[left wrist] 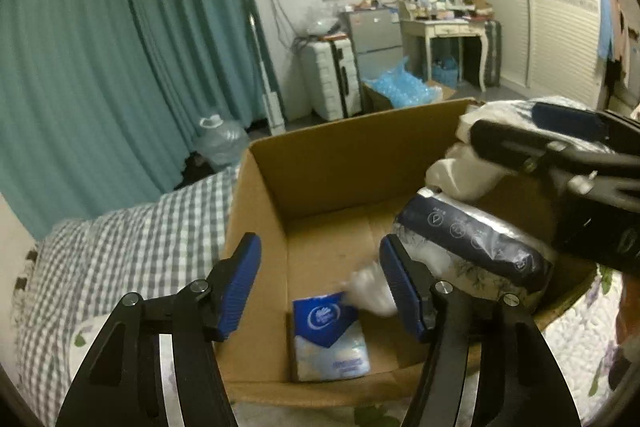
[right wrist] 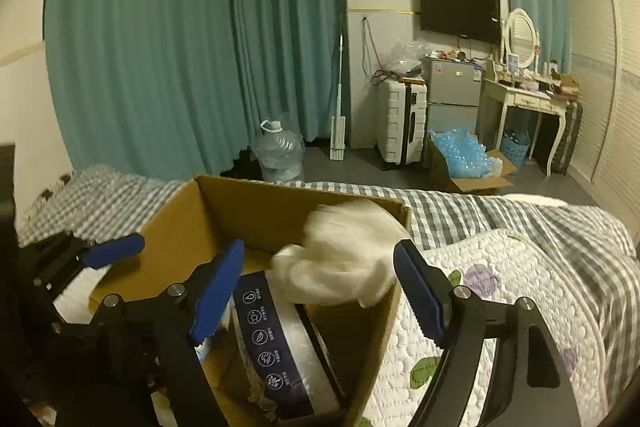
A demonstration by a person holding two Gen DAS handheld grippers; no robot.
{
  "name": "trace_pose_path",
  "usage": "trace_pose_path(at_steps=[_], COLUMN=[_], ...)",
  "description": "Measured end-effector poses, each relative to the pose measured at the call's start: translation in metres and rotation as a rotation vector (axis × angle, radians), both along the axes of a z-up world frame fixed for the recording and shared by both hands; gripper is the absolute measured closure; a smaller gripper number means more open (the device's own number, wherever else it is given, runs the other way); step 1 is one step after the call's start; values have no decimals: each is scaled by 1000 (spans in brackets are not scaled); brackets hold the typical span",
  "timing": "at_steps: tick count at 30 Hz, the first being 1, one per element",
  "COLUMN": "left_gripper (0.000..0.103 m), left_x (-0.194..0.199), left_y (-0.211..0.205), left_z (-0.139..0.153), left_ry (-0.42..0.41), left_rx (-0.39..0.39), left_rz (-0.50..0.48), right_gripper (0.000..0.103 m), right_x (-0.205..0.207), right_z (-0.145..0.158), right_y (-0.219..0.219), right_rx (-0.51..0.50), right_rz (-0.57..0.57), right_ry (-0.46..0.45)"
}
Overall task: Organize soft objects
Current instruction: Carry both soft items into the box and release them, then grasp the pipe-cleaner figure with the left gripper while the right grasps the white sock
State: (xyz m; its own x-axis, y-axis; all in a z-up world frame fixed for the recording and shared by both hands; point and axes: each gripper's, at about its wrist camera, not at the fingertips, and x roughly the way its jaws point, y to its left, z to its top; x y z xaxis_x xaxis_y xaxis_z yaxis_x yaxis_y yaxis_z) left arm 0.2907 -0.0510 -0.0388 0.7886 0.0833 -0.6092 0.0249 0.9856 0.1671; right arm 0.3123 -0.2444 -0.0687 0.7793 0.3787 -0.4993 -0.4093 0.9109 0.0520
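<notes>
An open cardboard box [left wrist: 344, 155] stands on the bed. A blue and white tissue pack [left wrist: 330, 337] lies on its floor. A dark blue and white wrapped pack [left wrist: 472, 243] leans against its right wall. My left gripper [left wrist: 320, 287] is open and empty over the box. A white cloth [right wrist: 344, 251], blurred, is in mid-air over the box [right wrist: 256, 211] between the open fingers of my right gripper [right wrist: 320, 291], not gripped. In the left wrist view the right gripper [left wrist: 560, 131] is above the cloth [left wrist: 464, 167]. The left gripper's fingers [right wrist: 116, 249] show at the left.
The bed has a grey checked cover [right wrist: 500, 215] and a white flowered quilt [right wrist: 500, 307]. Teal curtains [right wrist: 180, 47] hang behind. On the floor are a water jug [right wrist: 278, 151], a white suitcase [right wrist: 400, 123] and a box of blue plastic [right wrist: 464, 155].
</notes>
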Motion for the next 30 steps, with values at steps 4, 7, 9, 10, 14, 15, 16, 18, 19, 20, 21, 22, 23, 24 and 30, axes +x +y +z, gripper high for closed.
trace_pose_path(at_steps=[4,7,9,10,14,15,16,18,19,20,21,22,23,24,30], left_gripper=[40,40,40,40,32,28,27,27,27,26,25,23,23,23,23], left_x=[-14,-36,-52,-62,-108,-120,-135,-161,-176,-187,-196,-207,-219,-227,-273], left_y=[6,4,5,6,5,5,5,8,8,8,9,11,12,14,23], left_z=[18,47,69,82,133,144,155,177,189,198,205,213,221,225,242], left_ry=[-3,-51,-91,-114,-205,-232,-265,-315,-336,-352,-367,-383,-404,-417,-462], left_rx=[-22,-5,-8,-12,-14,-16,-19,-19,-24,-30,-35,-40,-46,-49,-77], left_rz=[13,17,17,18,22,25,28,28,24,20,20,22,22,25,40], right_gripper=[20,19,18,18,15,12,10,8,5,2,1,1,1,1,1], right_x=[-14,-30,-45,-53,-100,-113,-126,-151,-167,-177,-190,-201,-213,-225,-283], right_z=[15,37,57,67,116,128,141,164,177,185,195,202,209,215,236], right_y=[-8,-9,-9,-9,-16,-19,-22,-27,-31,-33,-35,-37,-38,-39,-50], right_rx=[15,12,2,-4,-14,-12,-8,-4,1,1,-2,-5,-9,-15,-23], right_rz=[-27,-28,-28,-28,-36,-39,-40,-43,-37,-34,-29,-24,-16,-12,-2], right_ry=[-19,-41,-68,-83,-163,-182,-203,-238,-261,-274,-286,-295,-306,-314,-336])
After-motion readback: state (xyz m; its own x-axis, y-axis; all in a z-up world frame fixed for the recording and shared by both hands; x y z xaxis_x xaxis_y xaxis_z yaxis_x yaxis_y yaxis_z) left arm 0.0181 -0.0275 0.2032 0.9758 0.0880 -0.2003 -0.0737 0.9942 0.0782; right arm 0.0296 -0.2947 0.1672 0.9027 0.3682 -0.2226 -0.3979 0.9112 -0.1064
